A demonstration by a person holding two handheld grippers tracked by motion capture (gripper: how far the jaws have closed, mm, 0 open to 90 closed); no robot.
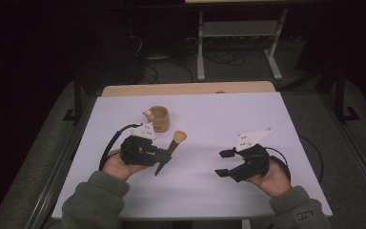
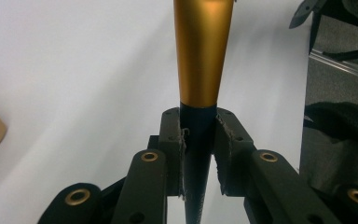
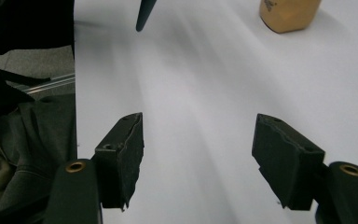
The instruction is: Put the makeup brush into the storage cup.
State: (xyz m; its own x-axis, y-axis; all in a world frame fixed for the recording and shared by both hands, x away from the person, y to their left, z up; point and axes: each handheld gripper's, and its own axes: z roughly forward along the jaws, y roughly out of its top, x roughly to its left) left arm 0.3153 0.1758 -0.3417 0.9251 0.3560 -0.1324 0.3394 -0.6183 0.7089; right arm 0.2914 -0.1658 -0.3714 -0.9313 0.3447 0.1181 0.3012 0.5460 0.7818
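— Two grippers in play: our left gripper (image 1: 164,160) is clamped on the dark handle of the makeup brush (image 1: 176,141), jaws pressed tight either side just below its gold ferrule.

— Why so low on the handle?

— We judge it keeps the bristle head clear and lets us tip the brush towards the wooden cup (image 1: 159,118), which stands just beyond it on the white table (image 1: 228,119).

— And our right gripper (image 1: 225,162)?

— Its jaws stand wide apart with nothing between them, hovering over bare table, well apart from the brush.

— Anything in the way?

— A small pale figure (image 1: 147,114) sits at the cup's rim on the left; we would steer the brush past it.
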